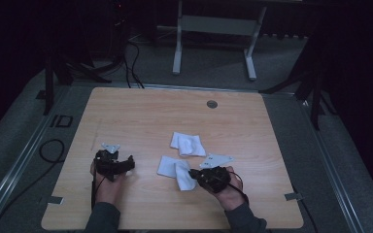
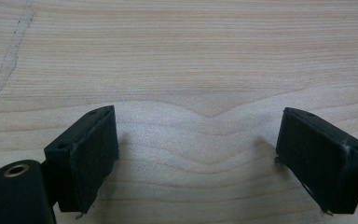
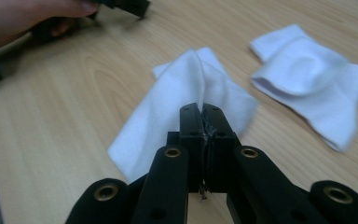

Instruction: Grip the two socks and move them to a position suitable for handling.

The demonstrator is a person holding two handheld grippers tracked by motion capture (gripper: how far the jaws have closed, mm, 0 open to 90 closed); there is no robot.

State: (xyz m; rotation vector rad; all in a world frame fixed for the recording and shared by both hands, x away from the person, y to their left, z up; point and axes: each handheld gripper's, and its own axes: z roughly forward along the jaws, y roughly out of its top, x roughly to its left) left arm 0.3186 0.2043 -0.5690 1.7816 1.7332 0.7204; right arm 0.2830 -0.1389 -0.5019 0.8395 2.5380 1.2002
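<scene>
The desk (image 1: 141, 111) is pale wood with bare grain across most of it and a small round grommet (image 1: 212, 104) near the far edge. Two white cloths lie right of its middle. The far cloth (image 1: 188, 144) sits rumpled, with a raised hump at its centre, just beyond the near cloth (image 1: 171, 167), and the two look close to touching or barely apart. The near cloth is the one being worked: it lies towards the near edge, and one part of it is drawn up into a ridge.

The right gripper (image 3: 200, 114) is clamped tight on that ridge, jaws pressed together with only fabric between them. The left gripper (image 2: 198, 140) rests near the near-left corner, well apart from both cloths, its jaws spread wide over bare wood and holding nothing.

The hold looks thin, a pinch on a fold's crest, so my guess is the cloth could slide free if it is lifted fast or pulled sideways. Dragging it towards the far edge may also catch the far cloth and shift it. With the left gripper idle, nothing pins the loose end, so it could bunch rather than spread
</scene>
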